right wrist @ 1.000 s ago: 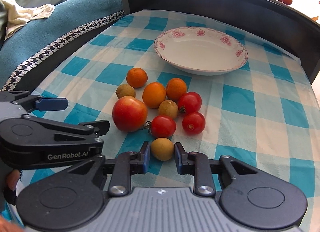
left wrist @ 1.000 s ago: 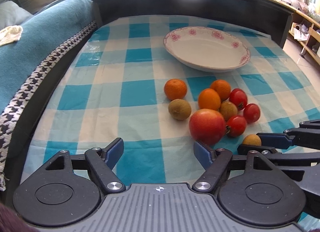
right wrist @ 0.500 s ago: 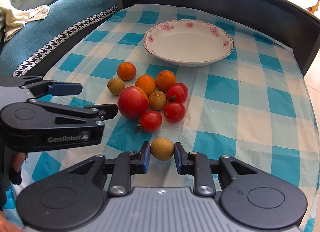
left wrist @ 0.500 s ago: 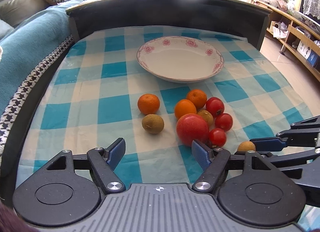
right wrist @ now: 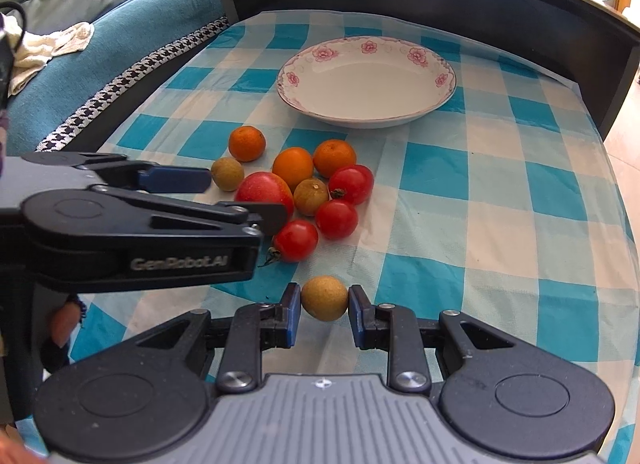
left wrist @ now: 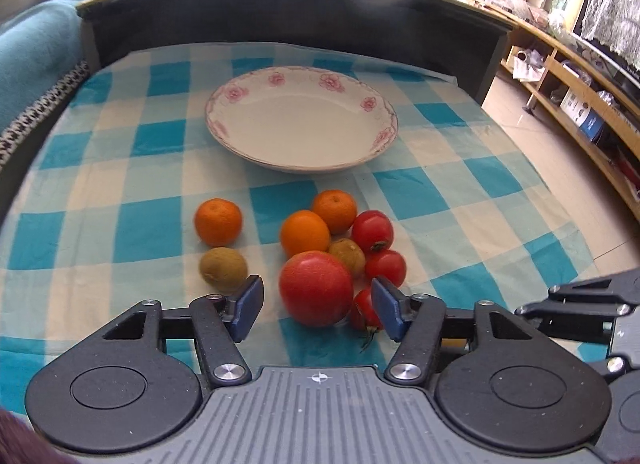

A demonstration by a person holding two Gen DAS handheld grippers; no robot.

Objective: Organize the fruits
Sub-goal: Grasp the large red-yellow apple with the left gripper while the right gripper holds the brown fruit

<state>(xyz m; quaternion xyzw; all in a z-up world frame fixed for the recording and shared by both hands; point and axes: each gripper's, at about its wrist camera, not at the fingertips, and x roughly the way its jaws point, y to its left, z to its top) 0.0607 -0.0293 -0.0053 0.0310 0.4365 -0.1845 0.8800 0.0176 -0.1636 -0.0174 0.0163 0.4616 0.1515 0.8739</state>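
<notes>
One round longan between tool pads

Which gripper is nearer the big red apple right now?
Left. The left gripper has been closing, its open jaws straddling the apple. The right gripper is off beside the pile, shut on a small tan fruit.

I see three oranges, three red tomatoes, a big red apple and brownish longans clustered on the cloth, near the flowered white plate. One longan sits apart.
</notes>
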